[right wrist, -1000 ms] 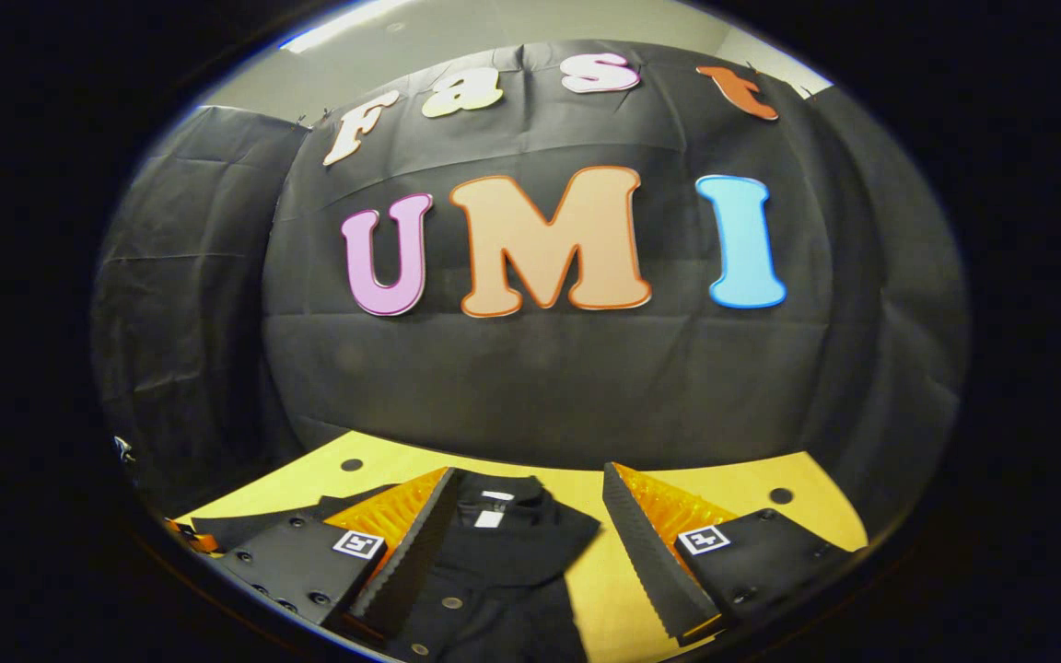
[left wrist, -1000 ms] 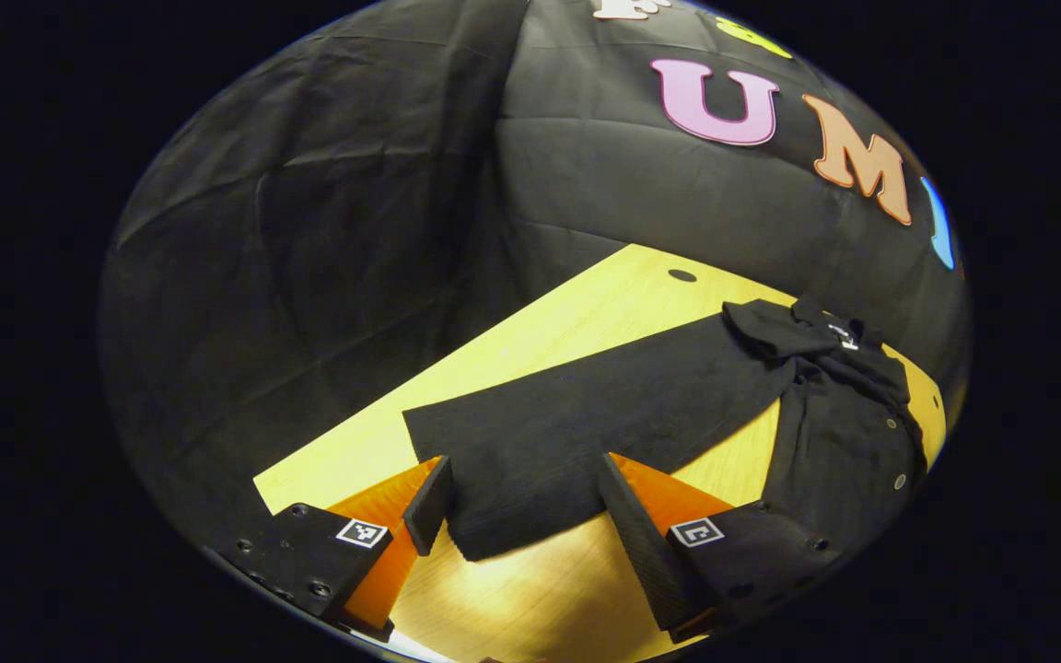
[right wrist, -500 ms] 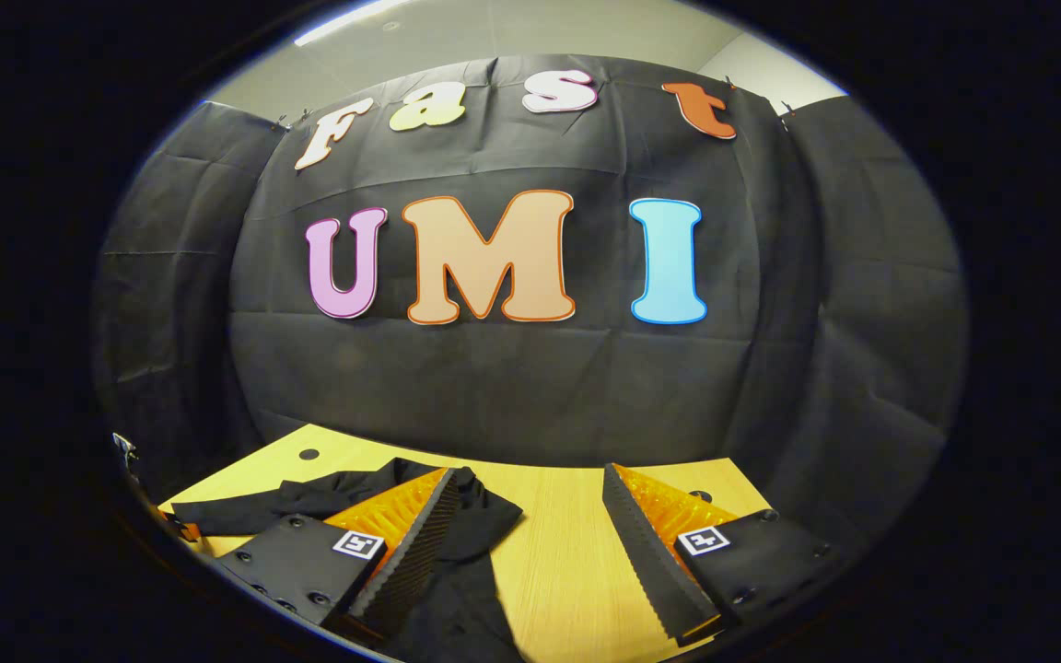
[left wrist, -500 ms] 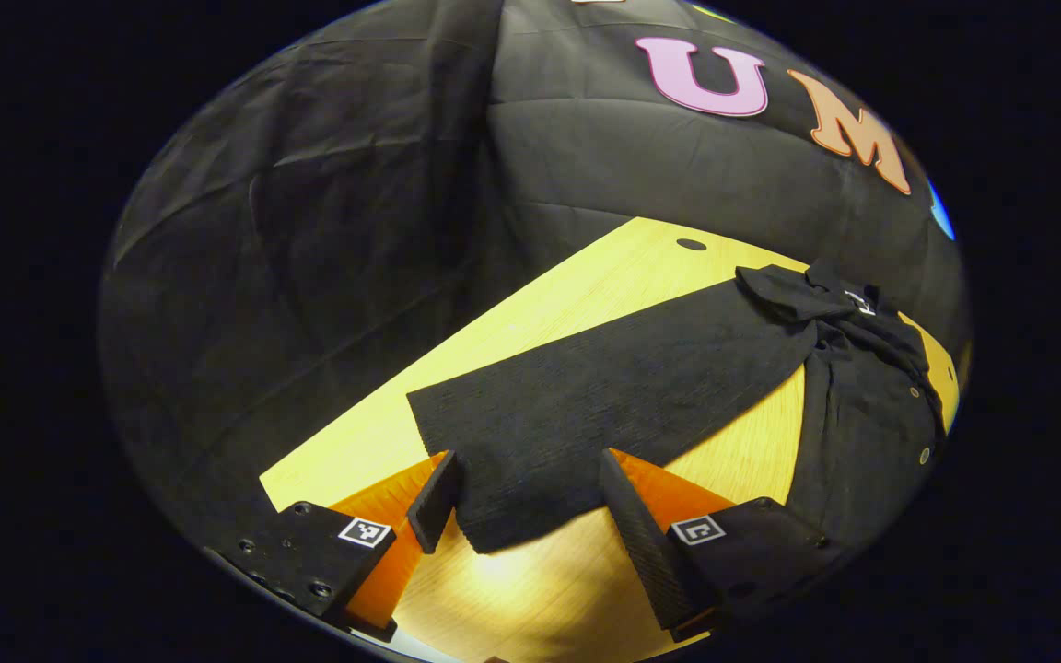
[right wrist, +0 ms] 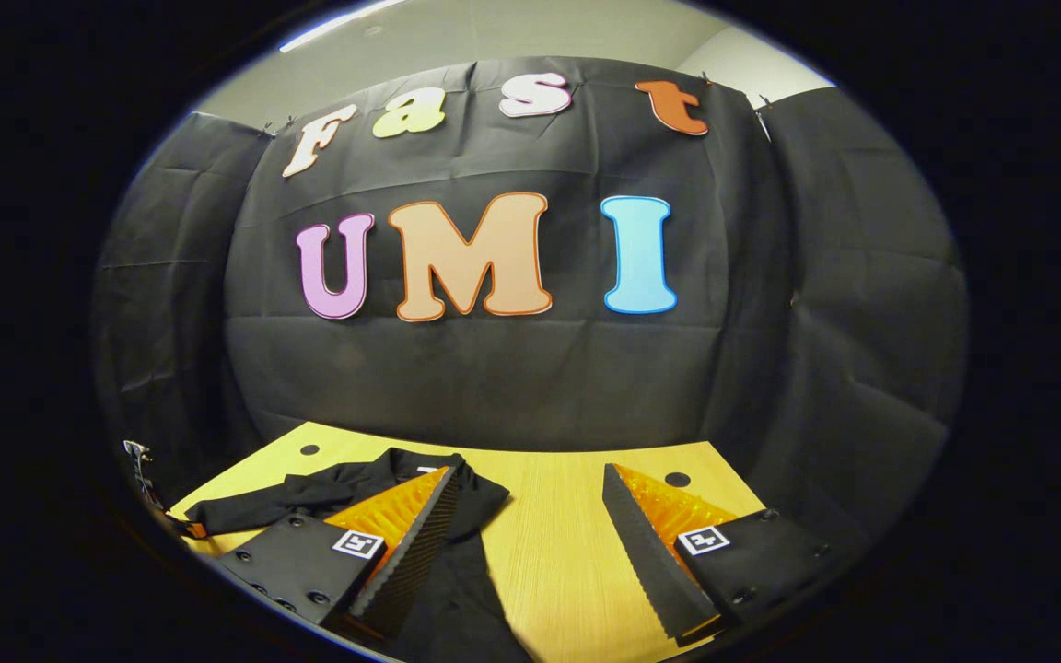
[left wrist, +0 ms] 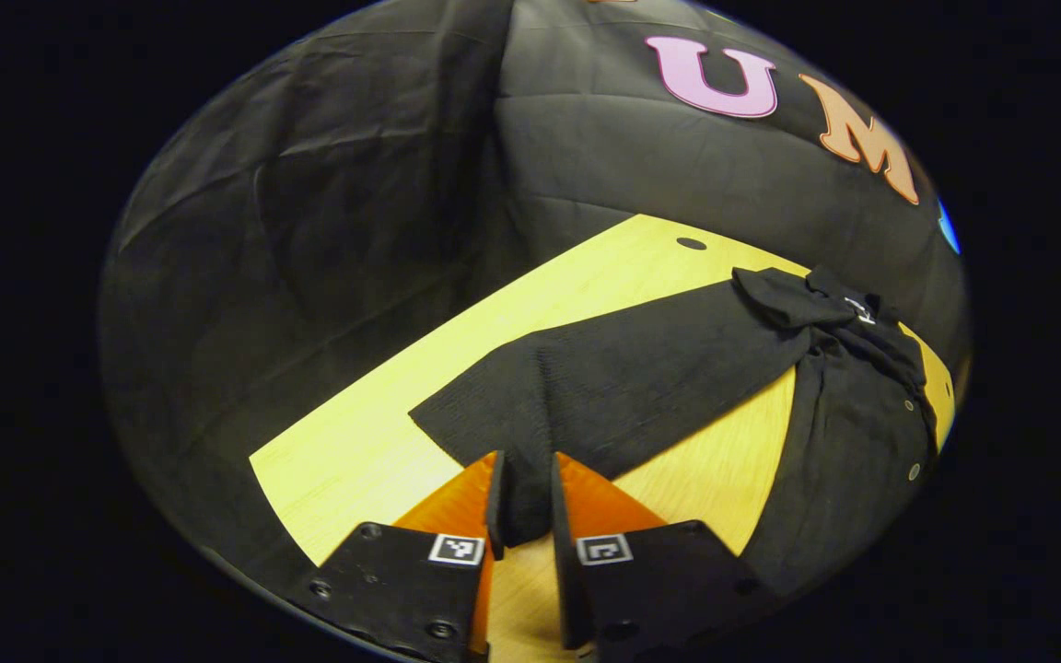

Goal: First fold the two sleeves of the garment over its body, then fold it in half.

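The left gripper (left wrist: 523, 502) pinches the shirt's sleeve cuff (left wrist: 519, 497); lift it slightly and carry it over the body (left wrist: 848, 442). The right gripper (right wrist: 530, 552) hangs spread above the table (right wrist: 549, 552)

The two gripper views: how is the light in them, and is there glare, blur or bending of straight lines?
Left gripper view: sharp, the table brightly lit, its straight edges bowed by the fisheye; the black sleeve keeps its weave texture. Right gripper view: sharp too, the table evenly lit, no glare; a pale ceiling strip glows at the top.
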